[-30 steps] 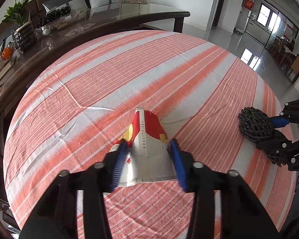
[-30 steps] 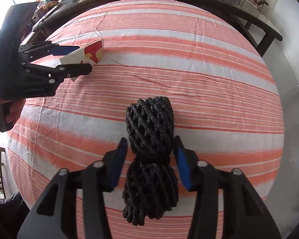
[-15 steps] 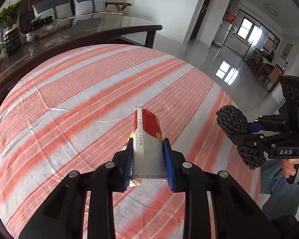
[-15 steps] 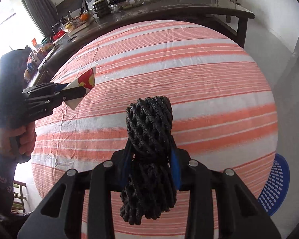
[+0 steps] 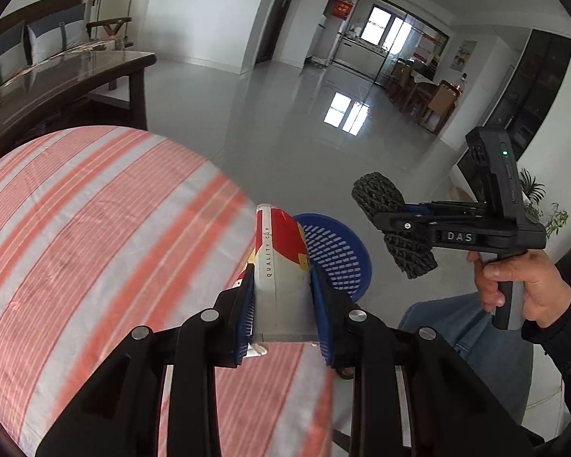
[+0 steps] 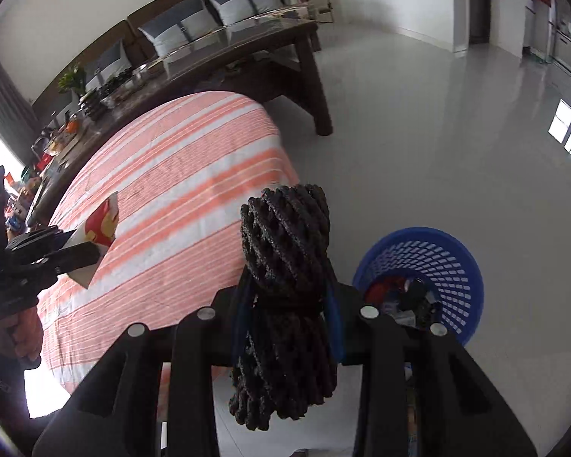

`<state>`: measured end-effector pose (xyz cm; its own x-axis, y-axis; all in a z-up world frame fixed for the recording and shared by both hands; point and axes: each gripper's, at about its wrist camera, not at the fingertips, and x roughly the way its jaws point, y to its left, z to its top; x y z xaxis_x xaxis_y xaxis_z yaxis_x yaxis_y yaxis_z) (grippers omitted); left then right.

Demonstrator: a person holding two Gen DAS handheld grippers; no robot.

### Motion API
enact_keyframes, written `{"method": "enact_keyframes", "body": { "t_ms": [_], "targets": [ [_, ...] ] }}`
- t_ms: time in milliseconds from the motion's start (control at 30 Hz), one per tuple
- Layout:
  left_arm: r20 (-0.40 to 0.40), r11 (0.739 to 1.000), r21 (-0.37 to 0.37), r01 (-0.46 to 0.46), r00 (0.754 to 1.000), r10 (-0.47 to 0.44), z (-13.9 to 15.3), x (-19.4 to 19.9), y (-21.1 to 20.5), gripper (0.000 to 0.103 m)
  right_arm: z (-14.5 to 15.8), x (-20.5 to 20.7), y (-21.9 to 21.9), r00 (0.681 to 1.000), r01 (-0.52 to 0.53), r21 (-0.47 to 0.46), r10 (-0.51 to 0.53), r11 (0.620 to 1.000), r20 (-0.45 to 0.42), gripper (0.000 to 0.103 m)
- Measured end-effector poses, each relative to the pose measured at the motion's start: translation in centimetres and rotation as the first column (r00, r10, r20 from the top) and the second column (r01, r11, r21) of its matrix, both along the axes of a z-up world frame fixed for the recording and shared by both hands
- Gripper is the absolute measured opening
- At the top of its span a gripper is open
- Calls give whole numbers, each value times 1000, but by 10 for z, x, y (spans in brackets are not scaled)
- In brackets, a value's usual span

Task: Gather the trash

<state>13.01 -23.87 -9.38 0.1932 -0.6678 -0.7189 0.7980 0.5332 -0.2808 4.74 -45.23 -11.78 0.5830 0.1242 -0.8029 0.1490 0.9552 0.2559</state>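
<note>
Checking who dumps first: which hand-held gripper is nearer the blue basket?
Right. The right hand-held gripper, clamping black mesh, hangs beside the blue basket; the left, holding a flattened cup, is over the table.

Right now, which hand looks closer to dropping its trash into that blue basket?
Probably the right. The right gripper, shut on the black foam net, is already past the table edge, with the blue basket just beside it. The left gripper, holding the flattened paper cup, is above the striped cloth.
</note>
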Motion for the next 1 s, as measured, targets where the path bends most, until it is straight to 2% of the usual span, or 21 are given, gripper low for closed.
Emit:
{"method": "enact_keyframes", "body": {
  "t_ms": [100, 200, 400, 500, 633, 700, 733, 767, 800, 867, 933, 967, 1000],
  "targets": [
    [1, 998, 12, 63, 998, -63, -6, -19, -56, 28, -19, -13, -43, 996, 81, -1, -81, 997, -25, 33],
    [-10, 994, 43, 101, 995, -100, -25, -28, -111, 28, -46, -19, -80, 988, 147, 11, -146, 989, -58, 33],
    [-83, 986, 111, 122, 990, -114, -93, -18, -205, 29, -104, -22, -147, 957, 285, 107, -276, 952, -94, 33],
    [-121, 983, 144, 116, 988, -99, -127, -6, -237, 29, -132, -19, -172, 941, 334, 165, -318, 928, -114, 33],
    [-118, 977, 178, 113, 989, -93, -162, 5, -268, 33, -169, -15, -198, 922, 381, 207, -354, 901, -156, 33],
    [-104, 977, 186, 102, 991, -84, -176, 9, -279, 42, -182, -13, -205, 910, 409, 216, -378, 887, -171, 39],
    [-96, 978, 186, 94, 992, -77, -181, 11, -282, 46, -188, -14, -210, 904, 423, 222, -392, 878, -173, 45],
    [-99, 978, 191, 90, 992, -72, -187, 13, -285, 60, -194, -15, -214, 899, 433, 239, -401, 869, -174, 58],
    [-99, 977, 198, 83, 993, -64, -190, 14, -287, 70, -199, -17, -219, 896, 442, 255, -409, 860, -175, 65],
    [-86, 977, 201, 70, 995, -54, -189, 15, -286, 72, -203, -20, -225, 888, 458, 271, -425, 847, -174, 66],
    [-65, 979, 194, 56, 997, -44, -182, 15, -279, 77, -198, -25, -226, 883, 470, 269, -441, 841, -162, 75],
    [-45, 983, 180, 46, 998, -39, -173, 11, -273, 79, -194, -28, -228, 880, 476, 266, -452, 838, -148, 83],
    [-24, 986, 160, 40, 999, -37, -163, 8, -266, 81, -188, -29, -226, 878, 478, 261, -460, 839, -131, 84]
  ]
}}
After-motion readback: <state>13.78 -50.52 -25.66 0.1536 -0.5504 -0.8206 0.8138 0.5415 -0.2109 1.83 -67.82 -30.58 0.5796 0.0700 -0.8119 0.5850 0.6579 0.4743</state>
